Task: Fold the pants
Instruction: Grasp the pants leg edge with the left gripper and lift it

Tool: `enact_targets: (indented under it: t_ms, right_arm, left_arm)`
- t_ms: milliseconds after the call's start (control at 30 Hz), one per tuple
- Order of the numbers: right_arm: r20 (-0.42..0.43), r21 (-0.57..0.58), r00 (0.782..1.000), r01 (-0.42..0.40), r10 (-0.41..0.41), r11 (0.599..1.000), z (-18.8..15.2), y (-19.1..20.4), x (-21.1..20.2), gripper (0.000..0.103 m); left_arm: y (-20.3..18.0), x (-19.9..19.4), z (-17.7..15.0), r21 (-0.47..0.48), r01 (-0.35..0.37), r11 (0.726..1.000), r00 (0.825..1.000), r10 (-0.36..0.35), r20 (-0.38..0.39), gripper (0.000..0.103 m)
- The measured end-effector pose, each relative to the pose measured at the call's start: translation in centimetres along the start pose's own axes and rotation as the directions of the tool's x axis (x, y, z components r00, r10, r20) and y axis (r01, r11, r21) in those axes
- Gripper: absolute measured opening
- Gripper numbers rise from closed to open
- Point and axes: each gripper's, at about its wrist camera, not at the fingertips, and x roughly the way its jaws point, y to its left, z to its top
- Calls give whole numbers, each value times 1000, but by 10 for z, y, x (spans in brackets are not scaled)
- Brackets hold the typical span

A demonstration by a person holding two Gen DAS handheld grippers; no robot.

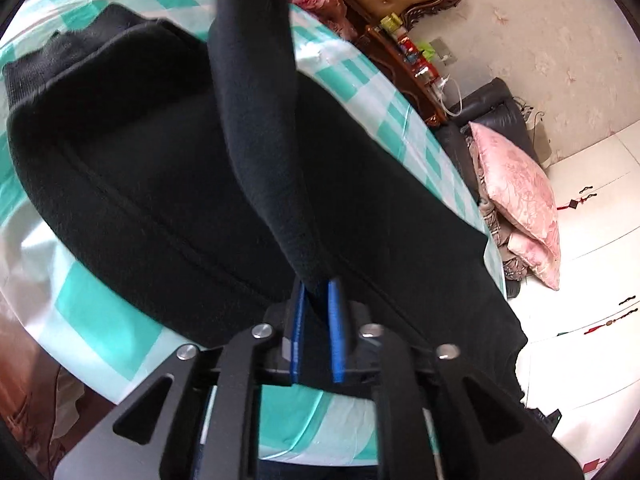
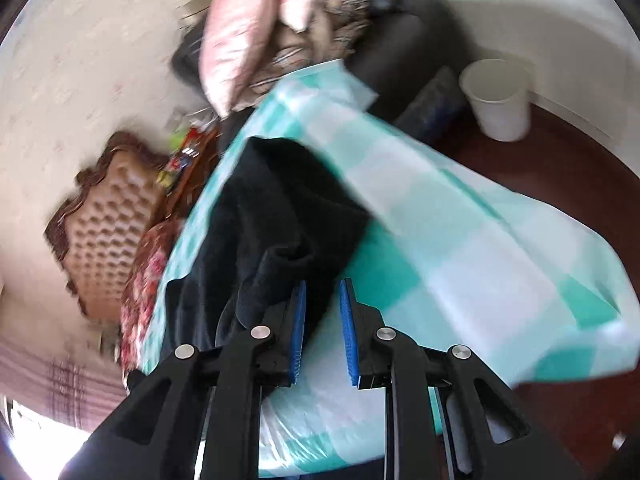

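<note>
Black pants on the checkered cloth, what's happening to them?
Someone is folding the black pants using two hand-held grippers. The left gripper is shut on a lifted strip of the pants, pulling it up off the green-and-white checkered cloth, while the rest lies flat. The right gripper is open beside the pants, with nothing clearly between its fingers. That view is blurry.

Black pants [image 2: 272, 208] between gripper [image 2: 322, 334] fingers

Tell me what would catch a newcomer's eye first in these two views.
The black pants dominate, spread across the teal-and-white checked cloth. A ridge of their fabric rises into the left gripper, whose blue-padded jaws pinch it. In the blurred right view, the right gripper has its jaws apart beside the pants, with a pink pillow behind.
</note>
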Motion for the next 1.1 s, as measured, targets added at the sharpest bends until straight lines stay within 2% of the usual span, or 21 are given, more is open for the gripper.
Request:
enact_targets:
  t_ms: [67,133,300,467,533,567,600,633,667,700,833,933,967,1033,1100]
  right_arm:
    - [-15,14,1000,-19,19,1000,-5,0,-2,19]
    - [-24,0,999,-26,26,1000,-8,6,1,19]
    - [-46,3,998,-37,37,999,-5,13,16,19]
    - [-34,34,997,-66,67,997,-7,6,6,19]
    - [-23,44,998,-63,64,997,-8,3,2,22]
    - [-17,49,998,-57,58,997,-9,2,0,31]
    - [-11,56,999,-48,49,997,-11,1,-1,48]
    - [-5,65,998,-55,56,996,-12,0,-2,61]
    - [13,72,996,-94,93,993,-14,0,-5,90]
    - [20,65,995,-103,102,993,-14,2,-5,95]
    - [6,23,997,-81,81,996,-17,13,6,92]
    - [-5,-17,998,-56,56,998,-16,25,21,78]
    - [-9,-23,999,-41,41,999,-15,27,25,69]
    - [-1,-40,1000,14,-14,999,-10,34,29,60]
    - [4,-105,997,78,-78,991,-2,47,28,33]
  left_arm:
    - [-5,-3,4,26,-1,1000,1000,1,20,39]
    - [-8,-6,5,36,-6,999,999,5,39,44]
    - [3,-5,2,13,-7,1000,999,7,37,48]
    - [15,-7,12,-23,21,1000,999,-20,47,51]
    - [16,-6,15,-21,30,999,998,-29,48,52]
    - [16,-6,15,-19,34,999,998,-33,47,52]
    - [16,-5,15,-17,36,999,998,-35,46,52]
    - [16,-4,15,-16,37,999,998,-36,44,53]
    - [16,-2,15,-16,37,999,999,-36,40,53]
    - [17,-1,14,-16,40,999,999,-39,33,53]
    - [17,1,13,-13,41,999,999,-40,29,53]
    - [15,4,15,-7,38,999,999,-38,25,53]
    - [15,5,16,-4,35,999,999,-35,26,51]
    - [14,8,19,1,27,1000,999,-27,24,50]
    - [14,12,24,5,18,1000,1000,-18,21,31]
